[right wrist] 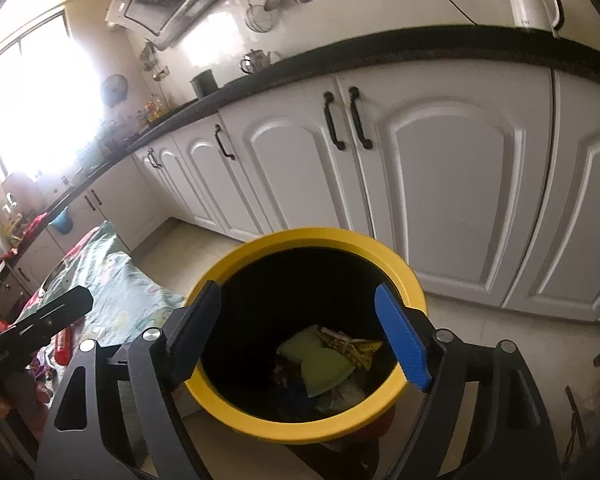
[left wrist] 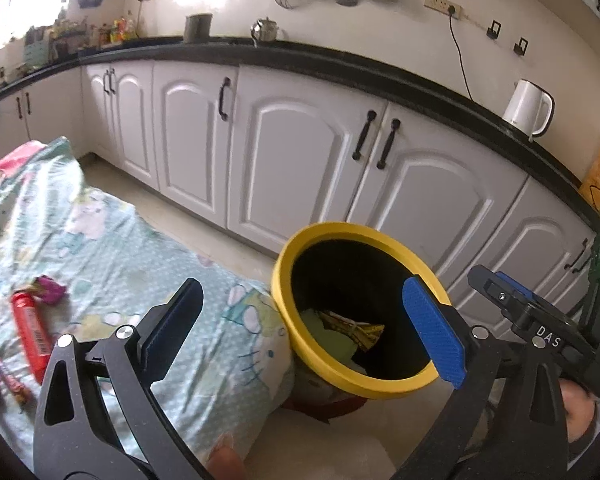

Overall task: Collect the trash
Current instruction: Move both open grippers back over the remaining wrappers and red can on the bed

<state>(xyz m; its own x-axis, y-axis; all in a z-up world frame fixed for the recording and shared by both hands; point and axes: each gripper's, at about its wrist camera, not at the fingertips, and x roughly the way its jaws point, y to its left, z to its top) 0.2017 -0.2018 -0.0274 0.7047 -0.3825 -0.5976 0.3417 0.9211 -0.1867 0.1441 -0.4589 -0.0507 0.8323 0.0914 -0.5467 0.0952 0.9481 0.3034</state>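
We see kitchen: white cabinets (left wrist: 300, 152), black surface (left wrist: 380, 76) with white kettle (left wrist: 528, 108). Yellow-rimmed bin (right wrist: 312, 428) on floor, trash (right wrist: 328, 360) inside. Left tongs (left wrist: 304, 332) spread wide, empty, at bin's 9 o'clock. Right tongs (right wrist: 300, 336) wide apart, empty, above bin mouth. More wrappers (left wrist: 32, 328) on patterned cloth (left wrist: 140, 260), 9 o'clock of bin.

My round plastic bin (right wrist: 305, 428) has a yellow rim and black inside; beside it, a teal cartoon-printed cloth (left wrist: 148, 264).
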